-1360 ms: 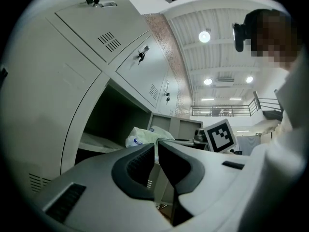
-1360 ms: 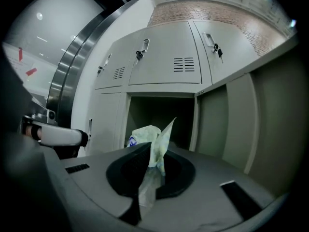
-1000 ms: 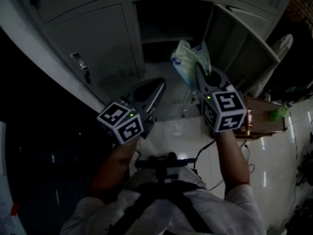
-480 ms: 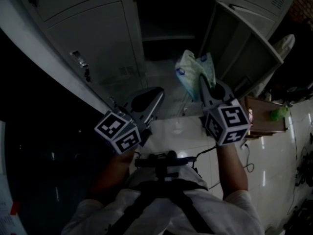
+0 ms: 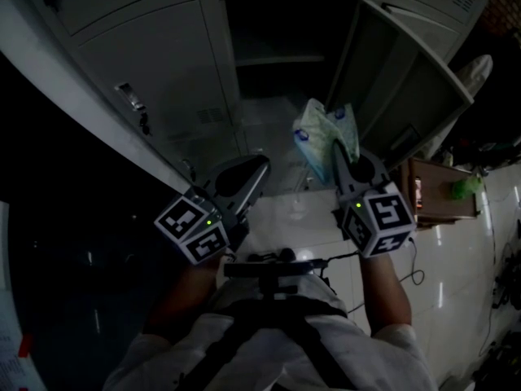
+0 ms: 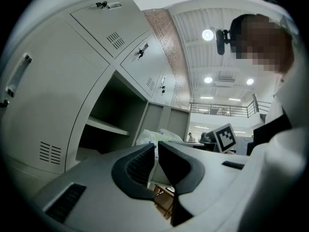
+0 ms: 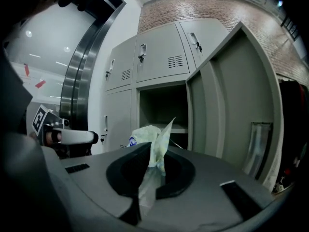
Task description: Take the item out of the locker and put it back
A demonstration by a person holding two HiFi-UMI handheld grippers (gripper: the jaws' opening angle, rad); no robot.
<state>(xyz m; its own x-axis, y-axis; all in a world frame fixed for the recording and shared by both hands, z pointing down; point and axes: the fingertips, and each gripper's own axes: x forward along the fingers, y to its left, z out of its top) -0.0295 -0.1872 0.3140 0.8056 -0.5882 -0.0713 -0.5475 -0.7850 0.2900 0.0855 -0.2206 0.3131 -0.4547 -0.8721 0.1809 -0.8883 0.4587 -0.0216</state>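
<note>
A crumpled pale green and white plastic packet (image 5: 324, 130) hangs in the air in front of the open locker compartment (image 5: 281, 39). My right gripper (image 5: 334, 139) is shut on the packet's lower edge, below the compartment's opening. In the right gripper view the packet (image 7: 150, 135) sticks up from between the closed jaws of the right gripper (image 7: 153, 152), with the dark compartment (image 7: 161, 105) behind it. My left gripper (image 5: 261, 164) is to the packet's left, shut and holding nothing. In the left gripper view its jaws meet at the left gripper (image 6: 156, 148), with the packet (image 6: 153, 136) beyond them.
The locker door (image 5: 411, 72) stands open to the right. Closed lockers with a handle (image 5: 133, 104) fill the left. A small wooden stand (image 5: 440, 192) with a green thing (image 5: 465, 187) is at the right. Cables (image 5: 411, 259) lie on the glossy white floor.
My right gripper has drawn the packet back from the locker opening towards my body. The left gripper has drifted slightly down and left. Both stay shut.
</note>
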